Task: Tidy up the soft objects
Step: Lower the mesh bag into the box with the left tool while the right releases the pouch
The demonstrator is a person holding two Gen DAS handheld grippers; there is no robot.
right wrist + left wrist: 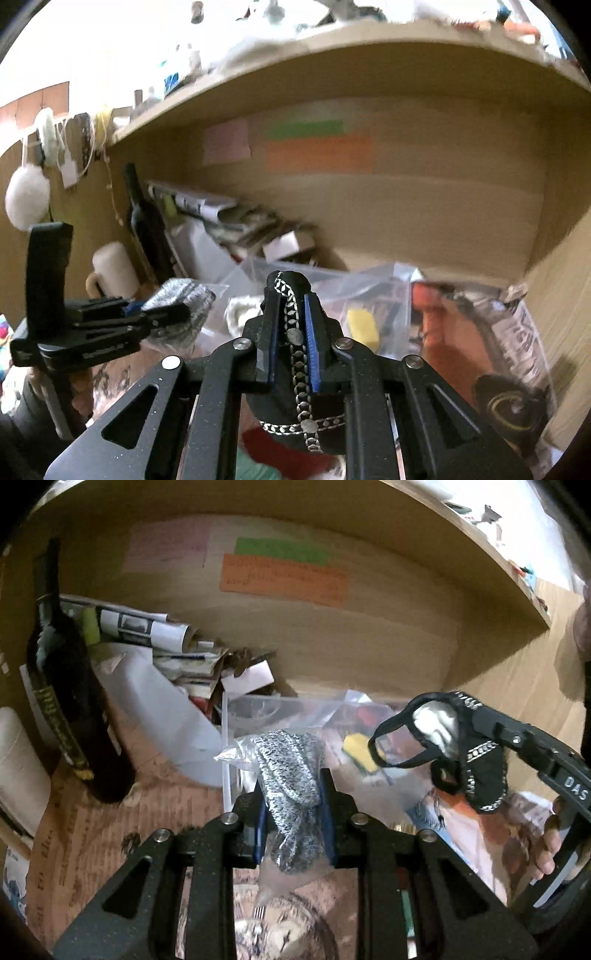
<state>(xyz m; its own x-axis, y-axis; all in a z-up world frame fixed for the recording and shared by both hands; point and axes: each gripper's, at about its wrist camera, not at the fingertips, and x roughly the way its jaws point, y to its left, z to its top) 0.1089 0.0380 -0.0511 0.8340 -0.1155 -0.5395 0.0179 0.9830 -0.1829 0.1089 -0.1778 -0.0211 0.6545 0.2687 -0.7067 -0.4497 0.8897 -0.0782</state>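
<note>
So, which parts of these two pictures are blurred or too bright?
Left wrist view: mostly sharp; the black strappy garment in the right claw is slightly smeared. Right wrist view: the shelf top is overexposed, the paper clutter behind is motion-blurred; both views bend the edges.

Wooden shelf (369, 657) compartment, its floor lined with printed paper (85, 823). At the left edge: dark bottle (70, 709), upright, with white container (162, 716) beside it. Toward the back: rolled papers (147, 627). At centre: clear plastic bags (332, 716).
</note>
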